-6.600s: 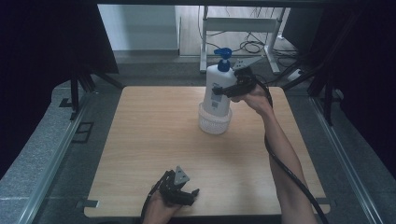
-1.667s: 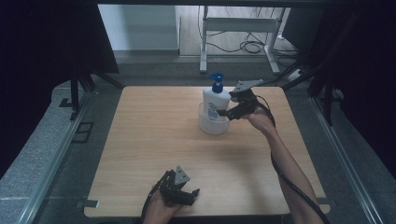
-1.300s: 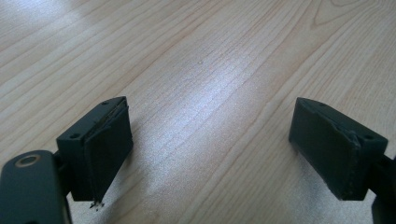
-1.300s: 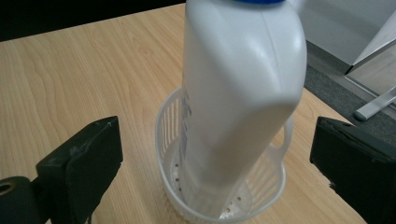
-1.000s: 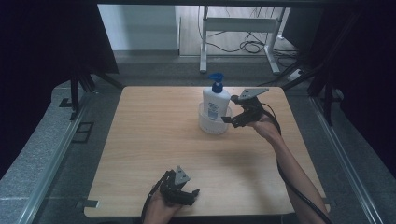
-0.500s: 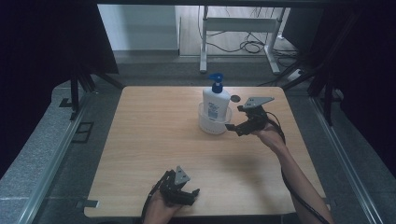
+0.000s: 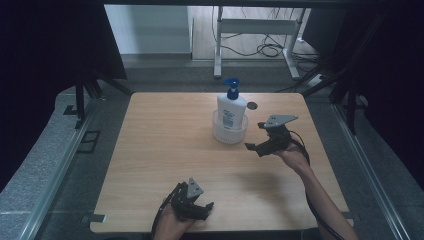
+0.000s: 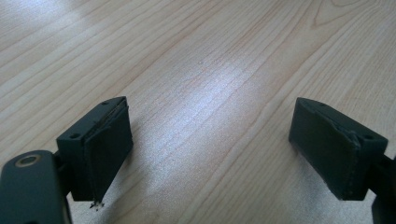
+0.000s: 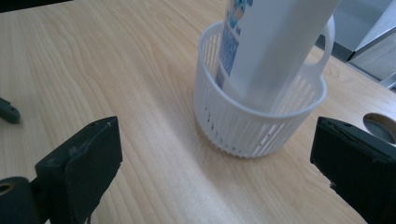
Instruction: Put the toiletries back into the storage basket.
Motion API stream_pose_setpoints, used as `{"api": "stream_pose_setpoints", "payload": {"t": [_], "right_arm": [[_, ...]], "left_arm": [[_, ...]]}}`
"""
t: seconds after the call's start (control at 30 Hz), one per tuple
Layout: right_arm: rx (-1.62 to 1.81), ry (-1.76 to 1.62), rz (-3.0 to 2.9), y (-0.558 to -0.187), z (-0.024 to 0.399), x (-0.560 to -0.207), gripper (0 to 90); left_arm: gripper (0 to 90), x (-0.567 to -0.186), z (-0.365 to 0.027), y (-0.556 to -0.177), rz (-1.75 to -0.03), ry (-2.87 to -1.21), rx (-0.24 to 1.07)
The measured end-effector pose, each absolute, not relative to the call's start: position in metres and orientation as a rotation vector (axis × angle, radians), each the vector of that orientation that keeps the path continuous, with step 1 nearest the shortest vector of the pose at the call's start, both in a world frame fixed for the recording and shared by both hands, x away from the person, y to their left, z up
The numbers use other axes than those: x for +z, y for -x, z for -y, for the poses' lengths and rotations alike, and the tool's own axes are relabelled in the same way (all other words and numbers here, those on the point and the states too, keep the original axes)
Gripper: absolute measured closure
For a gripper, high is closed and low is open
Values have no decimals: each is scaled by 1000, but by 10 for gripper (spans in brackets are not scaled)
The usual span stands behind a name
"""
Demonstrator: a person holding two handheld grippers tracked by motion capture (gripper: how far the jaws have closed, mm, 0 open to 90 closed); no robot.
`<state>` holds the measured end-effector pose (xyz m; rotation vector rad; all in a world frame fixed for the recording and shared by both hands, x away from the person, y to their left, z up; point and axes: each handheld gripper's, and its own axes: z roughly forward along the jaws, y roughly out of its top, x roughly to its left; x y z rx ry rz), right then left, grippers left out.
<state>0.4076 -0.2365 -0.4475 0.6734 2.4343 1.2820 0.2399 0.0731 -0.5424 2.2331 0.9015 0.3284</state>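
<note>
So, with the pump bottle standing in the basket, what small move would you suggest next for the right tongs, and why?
Probably draw the right tongs back toward the near edge. Their jaws are open and empty, apart from the white slotted plastic basket, where the white pump bottle with the blue top stands upright, so the placing looks done.

The high view looks forward and down over the whole counter [image 7: 150,165]. Each gripper view sits low, close above its wood; the right one faces the basket [image 9: 261,116].
</note>
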Motion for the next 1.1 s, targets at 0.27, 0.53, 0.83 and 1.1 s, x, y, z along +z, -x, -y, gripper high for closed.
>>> {"api": "stream_pose_setpoints", "payload": {"t": [0.27,0.53,0.83,1.1], "right_arm": [[1277,-694,-2422,-394,247,-455,20],[1280,-716,-2404,-380,257,-459,21],[1270,-763,-2399,-366,266,-471,22],[1256,-795,-2402,-351,274,-487,22]], "left_arm": [[127,-542,-73,-240,-907,-2231,327],[127,-542,-73,-240,-907,-2231,328],[127,-542,-73,-240,-907,-2231,329],[127,-543,-72,-239,-914,-2225,328]]}}
